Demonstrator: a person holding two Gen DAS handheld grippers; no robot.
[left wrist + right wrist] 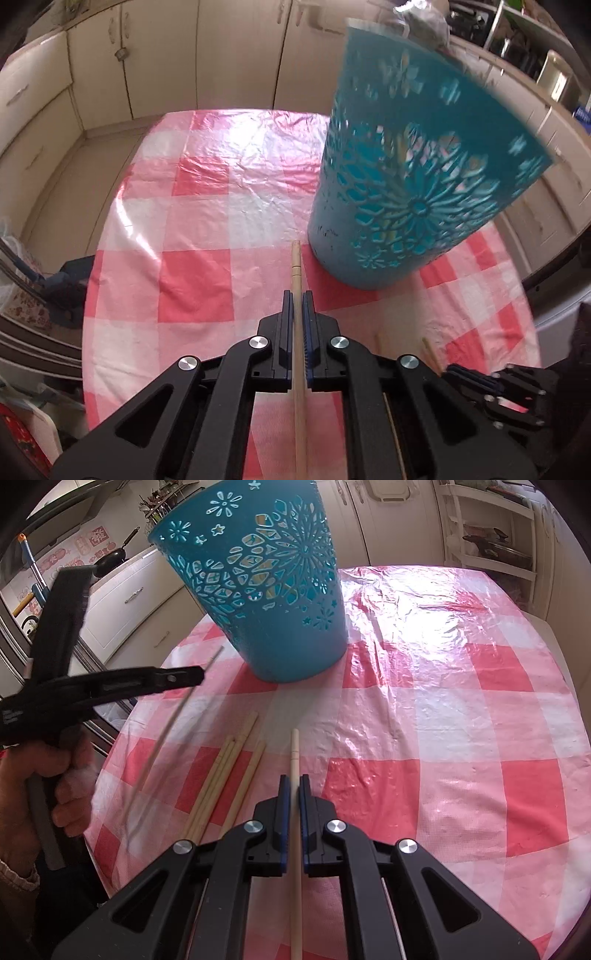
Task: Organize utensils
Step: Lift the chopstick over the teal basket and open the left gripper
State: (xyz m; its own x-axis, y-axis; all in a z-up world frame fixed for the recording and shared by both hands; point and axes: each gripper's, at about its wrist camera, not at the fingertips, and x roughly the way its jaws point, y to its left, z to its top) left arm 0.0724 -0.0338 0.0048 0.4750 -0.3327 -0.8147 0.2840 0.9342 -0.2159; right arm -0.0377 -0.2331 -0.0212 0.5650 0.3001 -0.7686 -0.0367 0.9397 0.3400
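My left hand (55,775) is wrapped around the grip of the left tool (296,295), fingers curled, wrist low at the near-left edge of the worktop (443,738). That tool points steeply down and forward, and its two blue-padded jaws are pressed together on a pale wooden chopstick (297,280) that runs straight along the line of the jaws, its tip poking out ahead of them over the red-and-white checked cloth. In the right wrist view the same stick shows only as a thin blurred streak under the tool's nose.

Ahead of the left tool and just to its right stands the teal basket (406,177), upright on the cloth, its wall cut through with flower shapes.

Between my two tools, a loose bundle of chopsticks (221,775) lies flat on the cloth, just to the left of the right tool (294,777) and pointing roughly toward the basket.

The right tool is angled down as well, and its jaws pinch a second chopstick (294,753), centred in the jaws with its end sticking out in front. The basket sits well ahead of this tool, slightly to its left.
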